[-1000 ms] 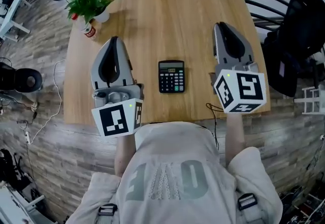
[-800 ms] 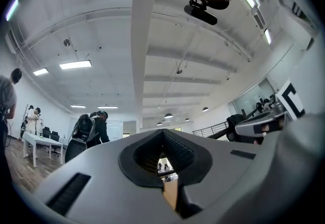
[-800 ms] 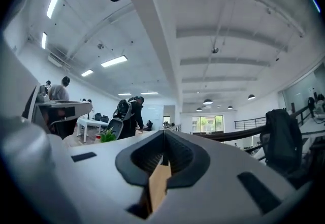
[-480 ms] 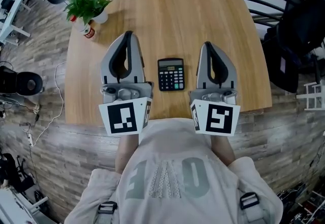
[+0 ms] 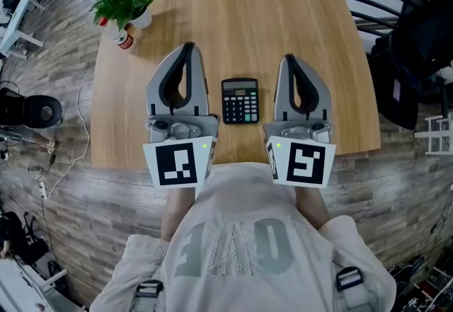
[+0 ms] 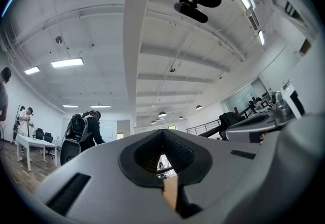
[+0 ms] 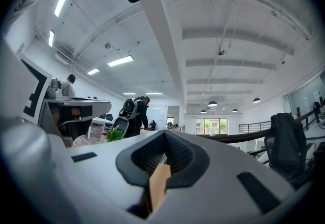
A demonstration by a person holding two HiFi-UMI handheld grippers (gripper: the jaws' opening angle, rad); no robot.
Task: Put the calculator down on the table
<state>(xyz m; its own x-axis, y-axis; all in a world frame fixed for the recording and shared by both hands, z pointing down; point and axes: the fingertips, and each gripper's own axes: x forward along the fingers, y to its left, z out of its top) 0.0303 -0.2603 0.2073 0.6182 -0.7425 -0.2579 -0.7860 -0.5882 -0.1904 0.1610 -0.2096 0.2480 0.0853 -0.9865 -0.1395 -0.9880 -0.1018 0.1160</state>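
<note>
Head view, calculator (image 5: 240, 100) on table (image 5: 283, 20) btwn left gripper (image 5: 188, 45), right gripper (image 5: 289, 58), both closed empty, potted plant (image 5: 126, 5)

No text can be read for certain.

- Shirt (image 5: 233, 247): large pale letters, seen from above and inverted; wording not determinable.
- Calculator (image 5: 240, 100): key print too small to read; display shows no figures.
- Left gripper (image 5: 188, 46) and right gripper (image 5: 288, 59): cube markers are black-and-white square patterns, not lettering.
- Bottle (image 5: 124, 40): red label, illegible.
</note>
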